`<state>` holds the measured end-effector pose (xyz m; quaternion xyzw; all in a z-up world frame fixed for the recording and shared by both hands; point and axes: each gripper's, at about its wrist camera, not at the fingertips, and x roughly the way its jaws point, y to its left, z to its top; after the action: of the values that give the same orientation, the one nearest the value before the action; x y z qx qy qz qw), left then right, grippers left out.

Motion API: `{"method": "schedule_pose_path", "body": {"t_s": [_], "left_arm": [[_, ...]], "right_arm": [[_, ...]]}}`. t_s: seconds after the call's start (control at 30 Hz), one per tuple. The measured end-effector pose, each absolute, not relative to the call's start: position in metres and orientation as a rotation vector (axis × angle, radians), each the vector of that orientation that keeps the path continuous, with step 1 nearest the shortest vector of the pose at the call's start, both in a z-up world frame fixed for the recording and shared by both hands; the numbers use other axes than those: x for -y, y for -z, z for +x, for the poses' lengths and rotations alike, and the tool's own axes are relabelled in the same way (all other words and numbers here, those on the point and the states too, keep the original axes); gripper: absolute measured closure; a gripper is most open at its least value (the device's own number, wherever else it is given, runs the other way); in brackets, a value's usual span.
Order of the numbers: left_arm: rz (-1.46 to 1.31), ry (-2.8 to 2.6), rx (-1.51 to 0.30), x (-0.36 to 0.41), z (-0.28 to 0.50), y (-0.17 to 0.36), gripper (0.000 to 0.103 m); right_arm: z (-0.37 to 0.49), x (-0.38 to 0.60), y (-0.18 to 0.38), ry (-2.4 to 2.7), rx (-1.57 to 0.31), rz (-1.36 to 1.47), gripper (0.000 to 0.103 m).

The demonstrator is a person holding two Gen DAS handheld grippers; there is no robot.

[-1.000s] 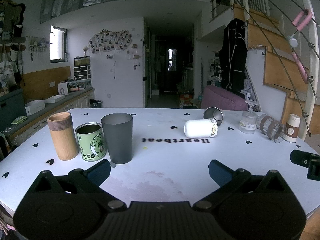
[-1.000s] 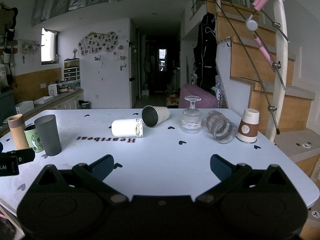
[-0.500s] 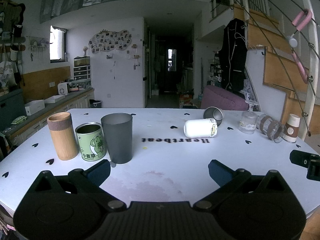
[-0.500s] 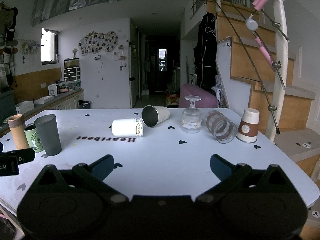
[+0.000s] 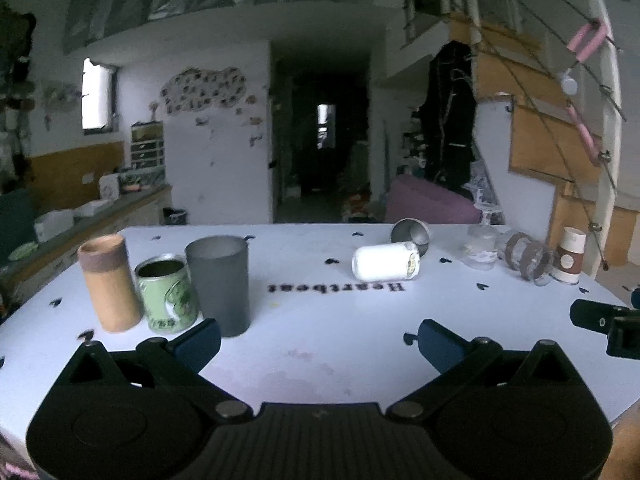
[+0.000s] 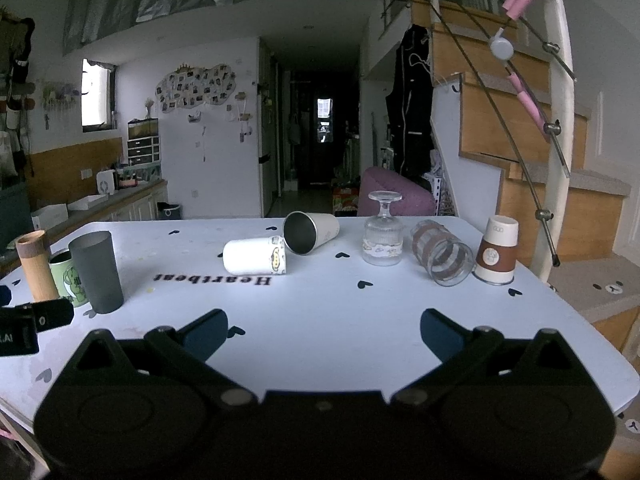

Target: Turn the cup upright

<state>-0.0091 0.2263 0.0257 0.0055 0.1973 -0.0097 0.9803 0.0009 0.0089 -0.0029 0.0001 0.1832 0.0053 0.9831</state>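
A white cup (image 6: 255, 256) lies on its side mid-table, also in the left wrist view (image 5: 386, 261). A steel cup (image 6: 310, 232) lies on its side behind it. A ribbed glass (image 6: 443, 257) lies on its side; a stemmed glass (image 6: 382, 234) and a paper cup (image 6: 497, 250) stand upside down. My left gripper (image 5: 319, 340) is open and empty near the front edge. My right gripper (image 6: 323, 330) is open and empty, short of the cups.
A bamboo cup (image 5: 108, 282), a green tin (image 5: 167, 292) and a grey tumbler (image 5: 219, 280) stand upright at the left of the white table (image 6: 320, 300). The right gripper's side shows at the left view's right edge (image 5: 604, 320). Stairs rise at right.
The left wrist view has shifted a little and gone blurry; the left gripper is moving slightly. The right gripper and the cups have not moved.
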Motion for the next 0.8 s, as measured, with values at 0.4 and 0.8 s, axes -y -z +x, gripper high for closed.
{"method": "schedule_pose_path", "body": {"t_s": [0.4, 0.8], "left_arm": [[0.191, 0.217, -0.395, -0.208, 0.06, -0.021, 0.0], [0.151, 0.245, -0.433, -0.203, 0.085, 0.003, 0.0]], "right_arm": [[0.003, 0.009, 0.013, -0.044, -0.364, 0.067, 0.0], [0.131, -0.018, -0.011, -0.16, -0.362, 0.057, 0.0]]}}
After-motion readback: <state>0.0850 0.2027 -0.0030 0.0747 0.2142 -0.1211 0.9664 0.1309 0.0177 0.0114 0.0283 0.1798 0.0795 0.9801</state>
